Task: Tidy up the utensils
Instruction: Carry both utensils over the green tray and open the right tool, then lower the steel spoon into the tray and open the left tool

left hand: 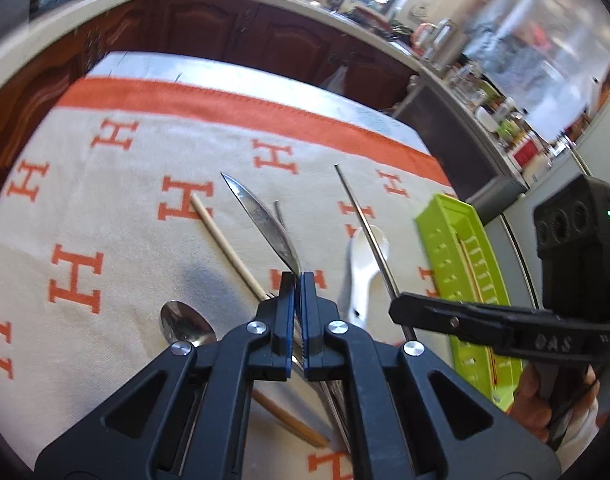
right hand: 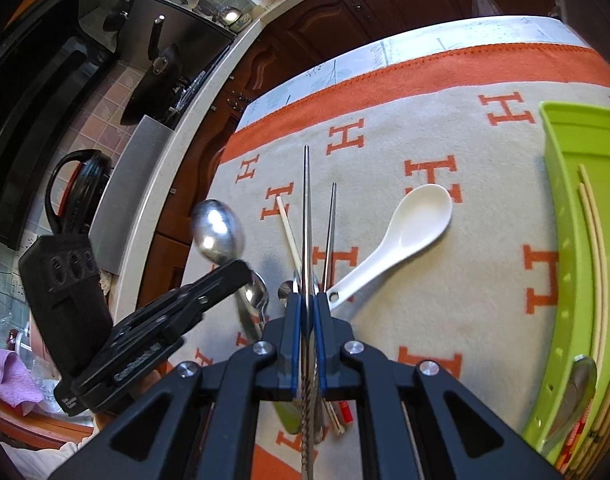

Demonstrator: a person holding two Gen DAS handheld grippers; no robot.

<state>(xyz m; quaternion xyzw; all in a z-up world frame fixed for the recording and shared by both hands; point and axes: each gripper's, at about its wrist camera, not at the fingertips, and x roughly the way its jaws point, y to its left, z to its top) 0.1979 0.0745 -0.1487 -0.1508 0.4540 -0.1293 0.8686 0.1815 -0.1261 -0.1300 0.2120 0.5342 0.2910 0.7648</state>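
Note:
My left gripper [left hand: 297, 280] is shut on a large metal spoon [left hand: 265, 220], held edge-on and lifted above the cloth; the right wrist view shows its bowl [right hand: 218, 232]. My right gripper [right hand: 308, 300] is shut on a metal chopstick [right hand: 306, 208] that points forward; the left wrist view shows it [left hand: 365, 228] crossing over the white ceramic spoon [left hand: 363, 276]. A second metal chopstick [right hand: 330, 236], a wooden chopstick [left hand: 229, 248] and a smaller metal spoon [left hand: 185, 324] lie on the cloth. The green utensil tray [right hand: 561, 208] holds wooden chopsticks [right hand: 597, 232] and a spoon [right hand: 577, 396].
The table carries a beige cloth with orange H letters and an orange band [left hand: 233, 100]. Dark wooden cabinets [left hand: 225, 24] and a cluttered counter [left hand: 501, 112] lie beyond. The stove with pans [right hand: 165, 52] is at far left. The tray [left hand: 465, 264] sits at the table's right side.

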